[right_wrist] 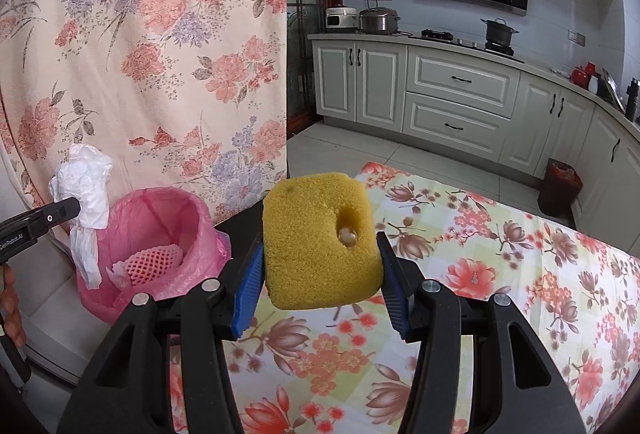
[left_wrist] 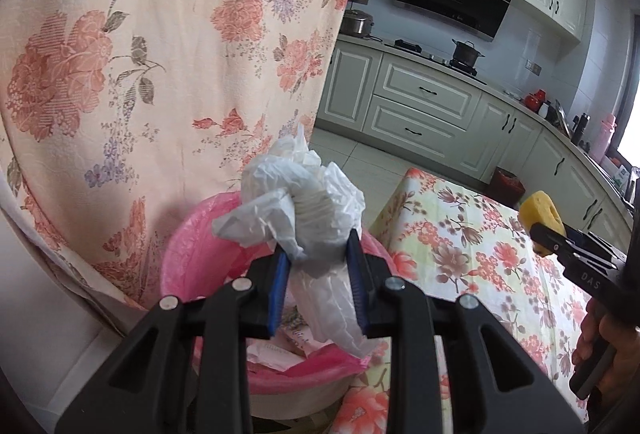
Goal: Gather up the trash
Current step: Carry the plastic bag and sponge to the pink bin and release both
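My left gripper [left_wrist: 318,254] is shut on a crumpled white plastic bag [left_wrist: 304,194] and holds it over the pink-lined trash bin [left_wrist: 192,258]. In the right wrist view the same bag [right_wrist: 86,194] hangs from the left gripper [right_wrist: 76,208] above the bin's [right_wrist: 160,210] left rim. My right gripper [right_wrist: 320,258] is shut on a yellow sponge [right_wrist: 312,242] with a hole in it, held above the floral tablecloth [right_wrist: 500,274]. The sponge also shows in the left wrist view [left_wrist: 540,210]. The bin holds pink foam netting [right_wrist: 154,258] and paper scraps.
A floral curtain [left_wrist: 160,54] hangs right behind the bin. The table [left_wrist: 460,234] stands to the right of the bin. Kitchen cabinets [right_wrist: 452,102], a stove with a pot [right_wrist: 498,32] and a dark red floor bin [right_wrist: 560,186] are beyond.
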Demonstrator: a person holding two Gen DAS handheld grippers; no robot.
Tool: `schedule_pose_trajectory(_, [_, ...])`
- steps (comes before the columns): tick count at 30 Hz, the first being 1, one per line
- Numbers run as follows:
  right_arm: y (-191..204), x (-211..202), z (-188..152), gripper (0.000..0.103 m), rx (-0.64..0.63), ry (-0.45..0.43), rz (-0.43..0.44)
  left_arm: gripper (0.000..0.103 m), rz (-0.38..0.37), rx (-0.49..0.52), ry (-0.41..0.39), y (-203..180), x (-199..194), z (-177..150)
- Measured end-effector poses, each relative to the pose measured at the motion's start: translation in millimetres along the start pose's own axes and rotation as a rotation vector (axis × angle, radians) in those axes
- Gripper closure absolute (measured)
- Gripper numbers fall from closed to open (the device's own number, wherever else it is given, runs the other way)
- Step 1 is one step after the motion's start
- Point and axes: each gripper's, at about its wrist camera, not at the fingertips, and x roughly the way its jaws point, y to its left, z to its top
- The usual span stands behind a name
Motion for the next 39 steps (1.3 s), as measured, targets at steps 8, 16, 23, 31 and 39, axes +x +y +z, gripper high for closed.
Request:
schedule_pose_trajectory(8, [47.7,17.6,21.2,0.053,-0.052,0.000,0.093,0.075,0.058,-0.027,-0.019,31.5,-7.2,7.3])
schedule_pose_trajectory(16, [104.4,43.8,34.2,0.053,-0.103,0.035,0.207,0.075,0.087,-0.019,-0.004,45.6,-0.7,9.9])
schedule_pose_trajectory(23, [138.7,73.4,37.8,0.052,-0.114,0.093,0.283,0.074,0.117,0.001,0.029,54.9,15.5,9.3])
schedule_pose_trajectory(31, [161.1,102.2,40.0,0.051,-0.130,0.136,0.305,0.072,0.132,0.011,0.063,63.3,35.0,12.2])
schedule_pose_trajectory(39, [168.2,115.0,43.3,0.051,-0.135,0.150,0.319,0.071,0.127,0.006,0.093,66.3,53.0,13.1])
